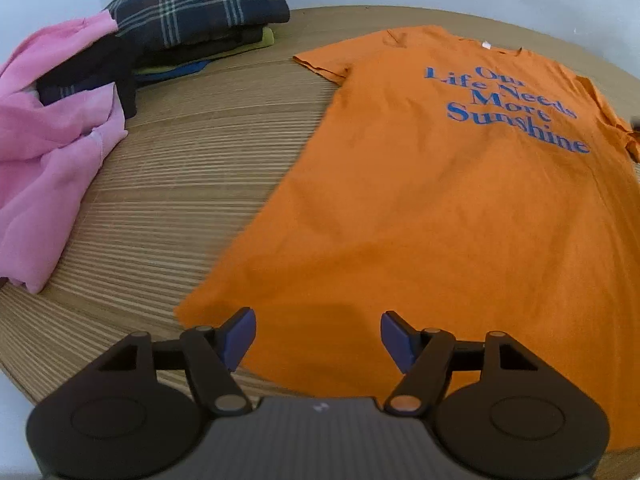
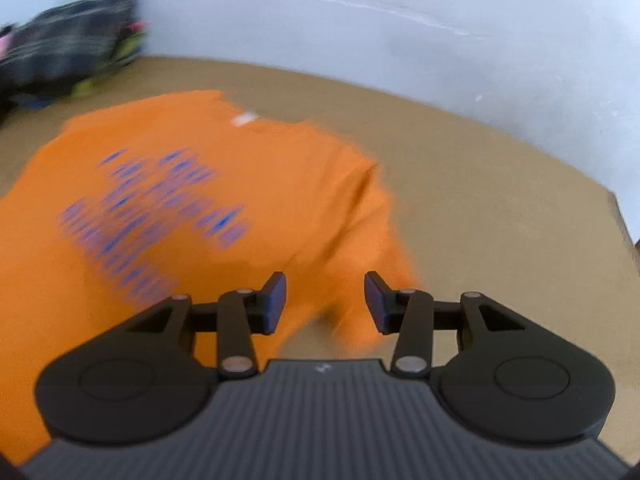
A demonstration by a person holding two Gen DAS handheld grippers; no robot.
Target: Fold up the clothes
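While the left gripper (image 1: 318,334) is hovering with jaws wide and empty over the hem of the orange T-shirt (image 1: 420,208), a pink garment (image 1: 52,152) is lying at nine o'clock and a folded plaid pile (image 1: 200,8) at eleven on the wooden table (image 1: 180,184). At three o'clock, the right gripper (image 2: 325,302) is gaping empty above a sleeve.

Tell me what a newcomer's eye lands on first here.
The orange T-shirt with blue lettering, spread flat print-up across the wooden table. Next, the crumpled pink garment at the table's left edge, with a folded stack topped by a dark plaid piece behind it by the wall.
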